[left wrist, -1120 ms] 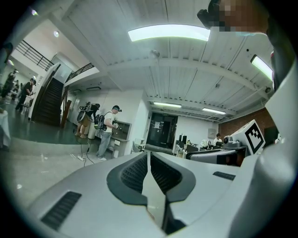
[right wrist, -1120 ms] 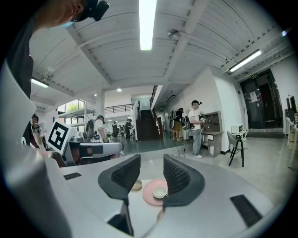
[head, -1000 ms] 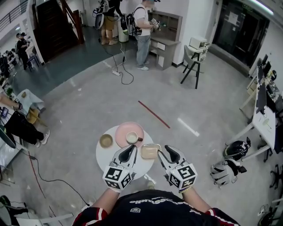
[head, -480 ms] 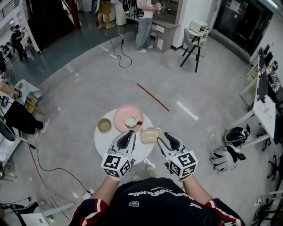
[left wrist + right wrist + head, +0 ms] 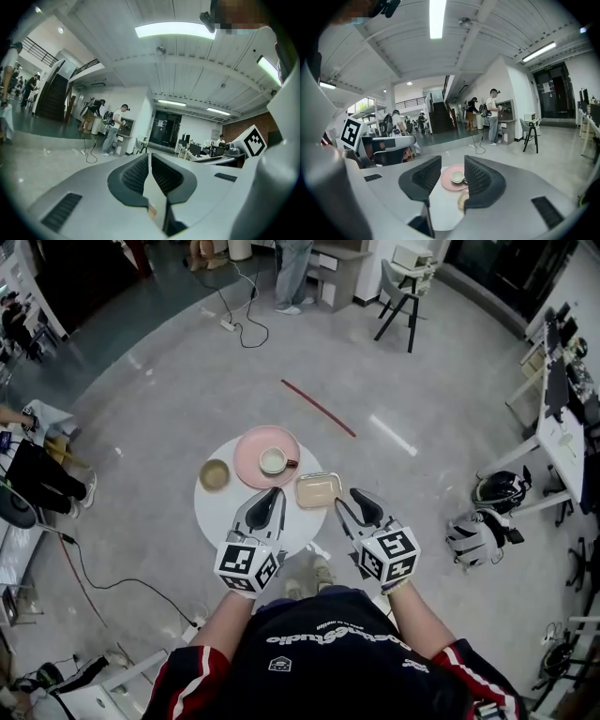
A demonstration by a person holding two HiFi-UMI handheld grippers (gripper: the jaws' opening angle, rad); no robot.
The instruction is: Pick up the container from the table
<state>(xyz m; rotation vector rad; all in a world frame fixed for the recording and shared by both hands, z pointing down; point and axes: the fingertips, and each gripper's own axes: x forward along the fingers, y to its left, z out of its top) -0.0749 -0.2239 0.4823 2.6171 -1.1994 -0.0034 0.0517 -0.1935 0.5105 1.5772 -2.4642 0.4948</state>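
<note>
The container (image 5: pixel 319 490) is a shallow beige rectangular dish lying at the right side of the round white table (image 5: pixel 217 513). My right gripper (image 5: pixel 349 501) stands open just to the near right of it, not touching. In the right gripper view the container (image 5: pixel 462 199) peeks out beside the right jaw, low between the open right gripper (image 5: pixel 452 176). My left gripper (image 5: pixel 271 496) hovers over the table's near edge, left of the container. Its own view shows the left gripper (image 5: pixel 150 172) shut with nothing held, facing across the room.
A pink plate (image 5: pixel 255 445) with a white cup (image 5: pixel 273 460) on it sits at the table's far side; a small tan bowl (image 5: pixel 215 474) is to the left. Helmets (image 5: pixel 487 512) lie on the floor to the right. Cables run along the floor at the left.
The head view has tipped further down, so the table and both grippers sit higher in the picture. Both grippers keep their places by the table's near edge; jaw states look unchanged.
</note>
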